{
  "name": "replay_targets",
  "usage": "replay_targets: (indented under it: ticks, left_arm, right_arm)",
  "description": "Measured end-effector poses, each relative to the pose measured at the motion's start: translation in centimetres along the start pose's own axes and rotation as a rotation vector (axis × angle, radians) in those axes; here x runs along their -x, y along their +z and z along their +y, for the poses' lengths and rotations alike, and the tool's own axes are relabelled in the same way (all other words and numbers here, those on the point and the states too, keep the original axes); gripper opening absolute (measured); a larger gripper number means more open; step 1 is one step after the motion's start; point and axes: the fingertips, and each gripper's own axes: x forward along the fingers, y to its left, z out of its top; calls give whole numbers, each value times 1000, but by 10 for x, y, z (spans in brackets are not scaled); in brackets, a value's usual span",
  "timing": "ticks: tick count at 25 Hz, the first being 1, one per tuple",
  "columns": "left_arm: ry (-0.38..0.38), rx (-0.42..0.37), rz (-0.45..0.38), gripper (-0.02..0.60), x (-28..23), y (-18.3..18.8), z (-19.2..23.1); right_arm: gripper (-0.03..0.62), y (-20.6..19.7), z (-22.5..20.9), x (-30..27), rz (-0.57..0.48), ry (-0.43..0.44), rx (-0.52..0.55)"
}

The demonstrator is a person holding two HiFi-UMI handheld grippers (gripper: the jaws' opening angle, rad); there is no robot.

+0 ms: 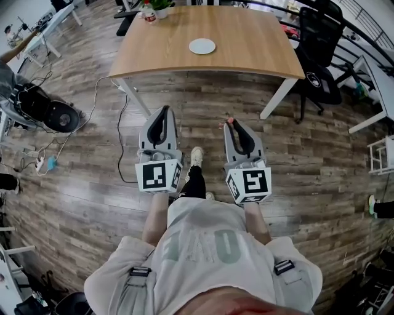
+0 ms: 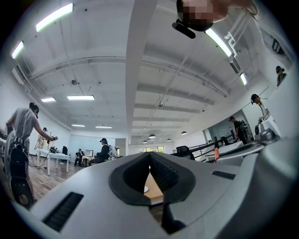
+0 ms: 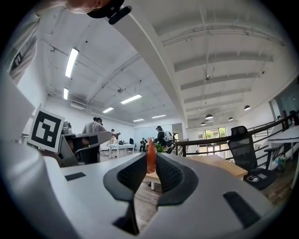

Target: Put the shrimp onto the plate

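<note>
A white plate lies near the middle of a wooden table ahead of me, and the left gripper view shows a sliver of the plate between the jaws. My right gripper is shut on an orange-red shrimp, which sticks up out of the jaw tips; in the head view the shrimp is a small red spot at the tips. My left gripper is shut with nothing in it, its jaws meeting at the tip. Both grippers hang over the wooden floor, short of the table's near edge.
A potted plant and a small can stand at the table's far left corner. A black office chair stands to the right of the table. Cables and a round black device lie on the floor at the left. Other people work at desks further off.
</note>
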Motion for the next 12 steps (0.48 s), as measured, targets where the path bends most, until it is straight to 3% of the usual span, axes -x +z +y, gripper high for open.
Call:
replay_targets:
  ticks: [12]
  left_arm:
    - [-89,-22,-19,11,-73,-7,-13]
  right_arm:
    - [67,2,-55,-49,-16,-64,-9]
